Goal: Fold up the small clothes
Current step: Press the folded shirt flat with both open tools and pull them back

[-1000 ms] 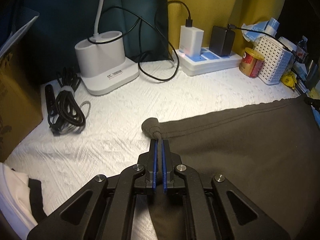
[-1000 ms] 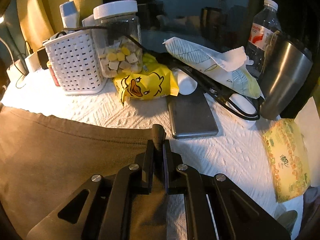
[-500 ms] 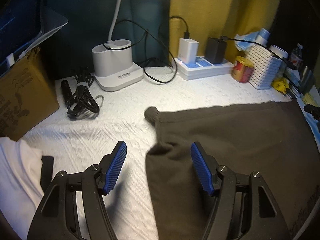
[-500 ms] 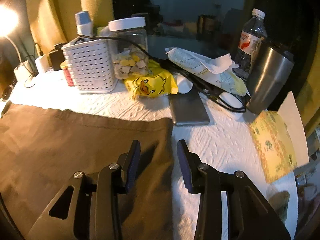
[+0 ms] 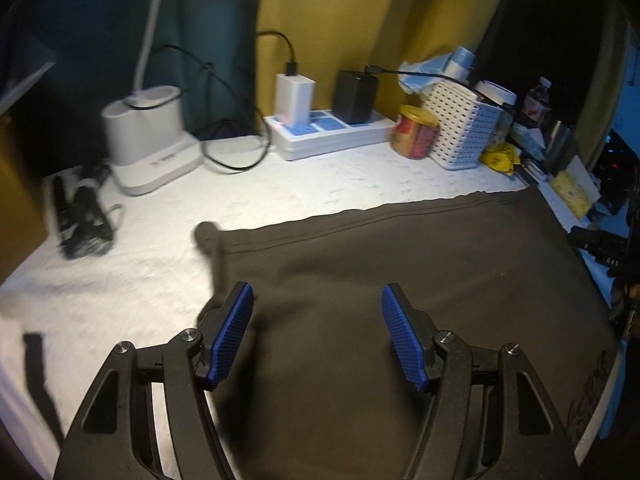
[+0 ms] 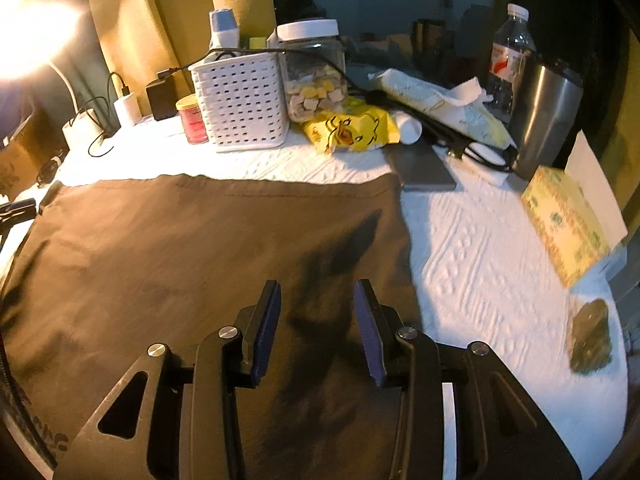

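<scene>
A dark brown garment (image 5: 400, 272) lies spread flat on the white cloth-covered table (image 5: 300, 188), its stitched hem along the far side. My left gripper (image 5: 316, 304) hovers open above the garment's left part, blue pads wide apart, nothing between them. The garment's far left corner (image 5: 206, 234) sticks up in a small bunch. In the right wrist view the same garment (image 6: 192, 248) fills the left and middle. My right gripper (image 6: 316, 300) stands open above its right part, near the right edge (image 6: 404, 232), with nothing between its fingers.
Along the back stand a white lamp base (image 5: 148, 148), a power strip with chargers (image 5: 328, 136), a red tin (image 5: 414, 132), a white perforated basket (image 6: 244, 108), a snack jar (image 6: 314, 72), a yellow bag (image 6: 352, 128), a steel tumbler (image 6: 544, 116), a water bottle (image 6: 512, 52). Coiled black cable (image 5: 80, 220) lies left.
Both grippers let go of the garment's far corners, opened, and drew back toward me over the cloth. The garment now lies flat on the table.
</scene>
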Action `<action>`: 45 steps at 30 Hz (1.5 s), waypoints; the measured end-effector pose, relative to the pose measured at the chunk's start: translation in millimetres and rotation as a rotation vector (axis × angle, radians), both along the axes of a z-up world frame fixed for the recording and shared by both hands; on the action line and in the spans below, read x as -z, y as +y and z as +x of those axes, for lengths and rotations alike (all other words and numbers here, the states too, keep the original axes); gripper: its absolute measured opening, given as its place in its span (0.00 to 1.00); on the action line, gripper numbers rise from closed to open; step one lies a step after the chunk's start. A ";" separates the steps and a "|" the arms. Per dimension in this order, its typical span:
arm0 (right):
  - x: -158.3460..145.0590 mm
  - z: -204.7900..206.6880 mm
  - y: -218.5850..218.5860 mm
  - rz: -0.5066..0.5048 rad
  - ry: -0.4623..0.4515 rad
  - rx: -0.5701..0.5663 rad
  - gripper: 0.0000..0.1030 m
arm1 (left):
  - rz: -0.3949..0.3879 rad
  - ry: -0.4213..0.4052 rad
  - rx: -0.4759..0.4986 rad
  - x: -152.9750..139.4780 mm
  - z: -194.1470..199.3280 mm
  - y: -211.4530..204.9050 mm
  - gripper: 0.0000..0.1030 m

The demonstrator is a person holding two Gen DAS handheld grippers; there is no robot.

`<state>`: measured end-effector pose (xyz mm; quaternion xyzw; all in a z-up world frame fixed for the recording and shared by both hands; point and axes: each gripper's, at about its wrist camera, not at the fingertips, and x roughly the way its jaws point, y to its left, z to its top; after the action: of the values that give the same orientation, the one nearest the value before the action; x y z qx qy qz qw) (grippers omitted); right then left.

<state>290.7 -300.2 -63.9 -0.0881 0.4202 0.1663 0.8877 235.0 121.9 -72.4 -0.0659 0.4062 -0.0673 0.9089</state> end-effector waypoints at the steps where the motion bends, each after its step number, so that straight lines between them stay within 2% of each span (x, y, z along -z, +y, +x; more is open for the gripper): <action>1: 0.9 -1.7 1.2 0.004 0.003 0.002 0.39 | -0.012 0.019 0.005 3.1 5.8 0.9 0.65; 3: 2.4 -3.3 2.9 0.007 0.010 0.006 0.39 | 0.014 0.076 -0.041 12.8 19.1 7.0 0.65; 5: 3.2 -4.4 3.9 0.011 0.015 0.011 0.39 | 0.030 0.091 -0.080 21.2 24.3 15.4 0.65; 9: 5.7 -5.5 3.7 0.011 0.031 0.020 0.39 | 0.018 0.065 -0.093 20.8 21.2 22.7 0.65; 12: 9.2 -8.9 3.6 0.010 0.046 0.022 0.39 | 0.097 0.053 -0.181 21.2 15.5 28.0 0.65; 14: 9.5 -13.0 4.1 0.009 0.048 0.023 0.39 | 0.107 0.040 -0.215 19.4 7.0 32.3 0.65; 18: 6.1 -25.1 7.8 0.003 0.043 0.006 0.39 | 0.143 -0.002 -0.170 5.1 -15.4 17.3 0.65; 21: 4.5 -37.0 14.1 -0.005 0.038 -0.014 0.39 | 0.111 -0.015 -0.132 -3.0 -28.8 4.6 0.65; 26: 15.9 -49.3 22.5 -0.066 0.043 -0.034 0.40 | 0.070 0.021 -0.041 0.4 -50.2 -30.5 0.65; 28: 20.2 -51.6 22.1 -0.085 0.043 -0.029 0.45 | 0.072 0.046 -0.020 7.5 -53.8 -41.0 0.65; 33: 20.3 -56.3 13.4 -0.091 0.038 0.001 0.51 | 0.091 0.099 -0.037 24.1 -70.3 -44.2 0.65; 37: 18.1 -65.5 7.5 -0.101 0.030 0.021 0.51 | 0.128 0.082 -0.052 27.1 -85.3 -40.3 0.65; 45: 15.1 -94.8 -8.1 -0.096 0.022 0.066 0.51 | 0.092 0.067 -0.058 21.8 -108.4 -36.8 0.65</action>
<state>195.9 -308.3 -79.0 -0.1150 0.4403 0.1174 0.8827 126.6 85.2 -94.2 -0.0379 0.4369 -0.0198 0.8985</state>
